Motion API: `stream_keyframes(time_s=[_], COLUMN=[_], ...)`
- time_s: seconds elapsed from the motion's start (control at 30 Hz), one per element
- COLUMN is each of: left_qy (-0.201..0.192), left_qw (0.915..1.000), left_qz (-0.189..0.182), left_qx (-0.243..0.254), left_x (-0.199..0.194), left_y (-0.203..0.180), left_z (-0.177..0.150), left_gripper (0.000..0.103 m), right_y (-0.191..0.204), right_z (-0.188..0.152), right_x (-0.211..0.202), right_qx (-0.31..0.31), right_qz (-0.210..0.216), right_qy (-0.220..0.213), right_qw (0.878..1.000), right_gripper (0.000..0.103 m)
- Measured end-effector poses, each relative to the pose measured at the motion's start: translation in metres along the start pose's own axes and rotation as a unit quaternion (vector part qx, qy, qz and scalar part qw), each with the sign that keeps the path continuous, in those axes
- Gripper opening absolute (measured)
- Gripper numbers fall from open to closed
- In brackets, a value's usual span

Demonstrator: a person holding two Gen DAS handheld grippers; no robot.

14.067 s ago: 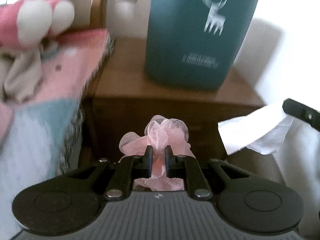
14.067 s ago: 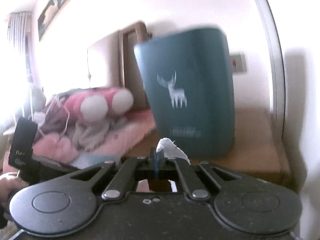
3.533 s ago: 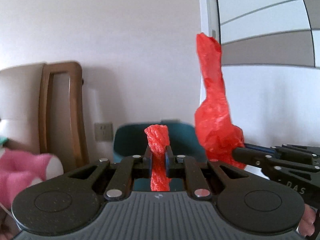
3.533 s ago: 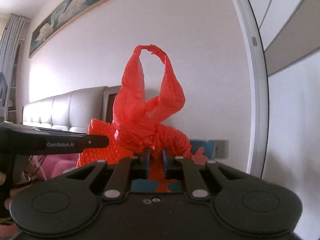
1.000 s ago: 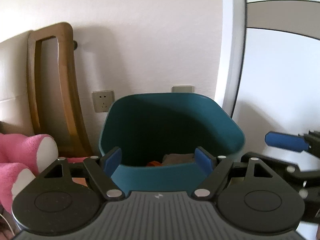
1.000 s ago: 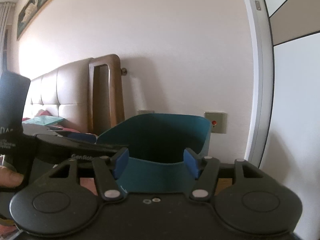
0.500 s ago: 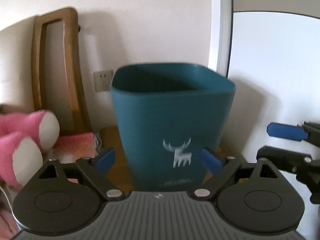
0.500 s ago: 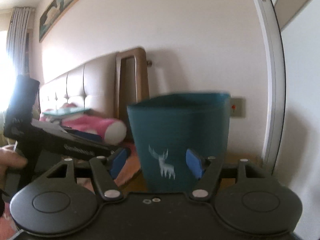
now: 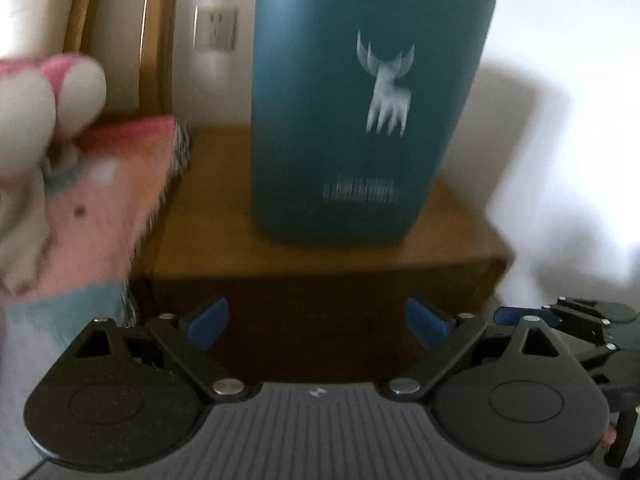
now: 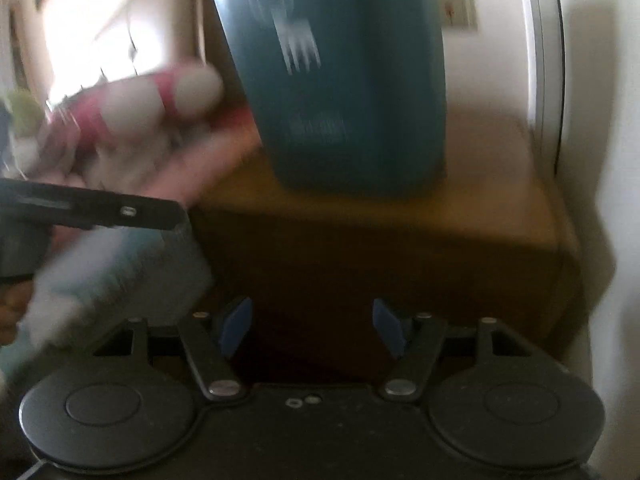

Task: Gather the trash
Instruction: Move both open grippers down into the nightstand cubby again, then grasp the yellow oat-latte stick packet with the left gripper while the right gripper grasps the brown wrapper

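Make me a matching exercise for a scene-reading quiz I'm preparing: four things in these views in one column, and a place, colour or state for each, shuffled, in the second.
Things:
1. teal trash bin
2. left gripper
3. wall socket
4. pink plush toy

Descriptions:
A. open, holding nothing
B. on the wall behind the wooden nightstand, left of the bin
C. standing upright on the nightstand, white deer printed on its side
D. lying on the pink blanket, left of the nightstand

Pairs: 1-C, 2-A, 3-B, 4-D
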State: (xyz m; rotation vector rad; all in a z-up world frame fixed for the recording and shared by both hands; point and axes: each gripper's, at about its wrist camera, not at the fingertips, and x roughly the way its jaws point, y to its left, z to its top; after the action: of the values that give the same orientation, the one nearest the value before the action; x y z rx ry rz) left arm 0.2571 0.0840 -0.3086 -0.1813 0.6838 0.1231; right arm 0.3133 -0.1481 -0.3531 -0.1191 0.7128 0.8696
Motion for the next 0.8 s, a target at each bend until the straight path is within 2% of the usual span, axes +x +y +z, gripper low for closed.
stream_keyframes(time_s=[0.1,0.2,0.3,0.4,0.57,0.67,0.73,0.8], left_qy=[0.029,0.077,0.136,0.197,0.282,0.321,0.351,0.370], left_qw=[0.9996,0.9970,0.9906,0.9800,0.9575,0.9422,0.9313,0.9250], left_qz=[0.004,0.005,0.014,0.020,0.055,0.079,0.076,0.067], left_qx=[0.002,0.000,0.009,0.018,0.031,0.053,0.058,0.054], left_x=[0.023,0.053,0.086,0.120,0.170,0.194,0.208,0.217], left_y=[0.002,0.005,0.006,0.006,0.007,0.007,0.010,0.009], left_z=[-0.039,-0.079,-0.117,-0.157,-0.224,-0.258,-0.280,-0.295], left_gripper=[0.101,0.101,0.101,0.101,0.101,0.101,0.101,0.101], right_y=[-0.011,-0.021,-0.028,-0.034,-0.045,-0.048,-0.050,-0.054], right_z=[-0.029,-0.059,-0.088,-0.118,-0.174,-0.207,-0.230,-0.246], right_x=[0.030,0.054,0.078,0.100,0.134,0.150,0.161,0.175], right_qx=[0.012,0.031,0.039,0.056,0.093,0.121,0.147,0.175], right_qz=[-0.023,-0.026,-0.028,-0.025,-0.035,-0.037,-0.043,-0.055], right_qy=[0.049,0.088,0.129,0.179,0.263,0.309,0.341,0.365], right_qw=[0.998,0.995,0.990,0.982,0.960,0.943,0.927,0.913], right_gripper=[0.067,0.067,0.067,0.067,0.067,0.067,0.067,0.067])
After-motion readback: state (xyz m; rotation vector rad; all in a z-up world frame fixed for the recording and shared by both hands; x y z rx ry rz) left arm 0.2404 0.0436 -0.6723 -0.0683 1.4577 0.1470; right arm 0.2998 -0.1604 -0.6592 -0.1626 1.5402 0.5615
